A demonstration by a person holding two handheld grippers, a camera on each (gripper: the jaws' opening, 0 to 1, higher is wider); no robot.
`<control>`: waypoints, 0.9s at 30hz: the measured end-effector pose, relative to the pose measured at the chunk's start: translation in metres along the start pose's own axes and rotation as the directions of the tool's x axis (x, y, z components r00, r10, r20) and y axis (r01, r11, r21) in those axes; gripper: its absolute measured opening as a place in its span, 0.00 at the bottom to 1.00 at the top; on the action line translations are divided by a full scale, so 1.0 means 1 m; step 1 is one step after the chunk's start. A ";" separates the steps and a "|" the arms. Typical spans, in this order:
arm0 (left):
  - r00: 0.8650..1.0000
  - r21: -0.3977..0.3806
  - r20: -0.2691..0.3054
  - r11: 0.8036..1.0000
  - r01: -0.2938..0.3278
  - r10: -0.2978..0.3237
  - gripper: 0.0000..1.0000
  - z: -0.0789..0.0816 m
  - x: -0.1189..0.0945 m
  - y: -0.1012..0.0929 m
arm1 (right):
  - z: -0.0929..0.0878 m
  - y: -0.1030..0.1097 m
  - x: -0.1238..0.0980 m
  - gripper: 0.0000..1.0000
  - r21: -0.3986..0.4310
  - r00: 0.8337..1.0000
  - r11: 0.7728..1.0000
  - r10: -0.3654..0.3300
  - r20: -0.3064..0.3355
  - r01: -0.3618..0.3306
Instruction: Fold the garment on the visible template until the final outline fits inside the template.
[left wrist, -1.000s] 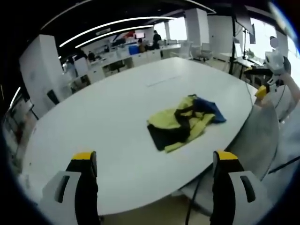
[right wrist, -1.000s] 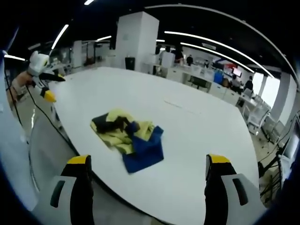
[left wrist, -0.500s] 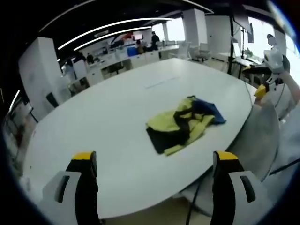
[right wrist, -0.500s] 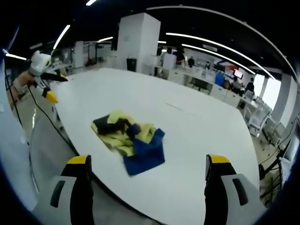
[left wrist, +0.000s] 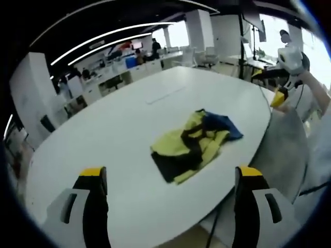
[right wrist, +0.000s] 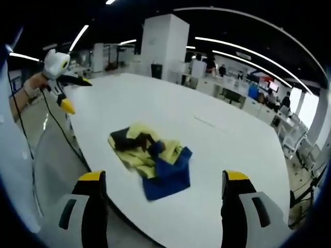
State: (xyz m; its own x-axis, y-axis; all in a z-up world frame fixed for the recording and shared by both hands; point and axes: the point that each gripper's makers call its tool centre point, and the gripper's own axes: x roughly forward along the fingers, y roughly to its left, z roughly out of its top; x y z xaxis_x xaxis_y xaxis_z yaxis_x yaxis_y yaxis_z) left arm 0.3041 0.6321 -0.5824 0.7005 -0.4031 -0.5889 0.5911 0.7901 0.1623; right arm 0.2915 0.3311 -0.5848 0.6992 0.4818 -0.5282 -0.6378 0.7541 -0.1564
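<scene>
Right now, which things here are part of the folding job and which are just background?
Part of the job:
- crumpled yellow, black and blue garment
- white table it lies on
- left gripper, open
- right gripper, open

Just around:
- office desks beyond the table
- white pillar
- people in the distance

One garment [left wrist: 192,143]; one table [left wrist: 103,134]; two grippers [left wrist: 170,194].

Garment [left wrist: 192,144]: crumpled, in yellow, black and blue patches. Table [left wrist: 103,139]: plain white. Left gripper [left wrist: 170,206] and right gripper [right wrist: 163,206]: black jaws, yellow tips, white bodies.
</scene>
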 end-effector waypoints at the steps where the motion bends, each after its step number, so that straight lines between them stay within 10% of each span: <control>1: 1.000 0.002 0.004 1.000 -0.001 0.001 0.99 0.003 0.004 0.001 | 0.001 0.000 0.002 0.88 0.000 1.000 1.000 0.004 0.003 -0.004; 16: 0.992 0.066 0.049 0.991 0.112 -0.116 0.70 0.030 0.057 -0.020 | 0.012 0.016 0.038 0.56 -0.020 0.990 0.990 0.143 0.002 -0.142; 27: 0.975 0.094 0.001 0.971 0.219 -0.220 0.43 0.034 0.097 -0.043 | 0.010 0.015 0.071 0.52 -0.053 0.986 0.985 0.164 -0.035 -0.166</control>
State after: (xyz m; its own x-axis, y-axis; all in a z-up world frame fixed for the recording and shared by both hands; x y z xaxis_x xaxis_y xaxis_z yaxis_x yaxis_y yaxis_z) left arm 0.3601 0.5428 -0.6196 0.5534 -0.5679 -0.6093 0.7653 0.6353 0.1030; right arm 0.3345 0.3812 -0.6166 0.5732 0.5835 -0.5752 -0.7612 0.6391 -0.1103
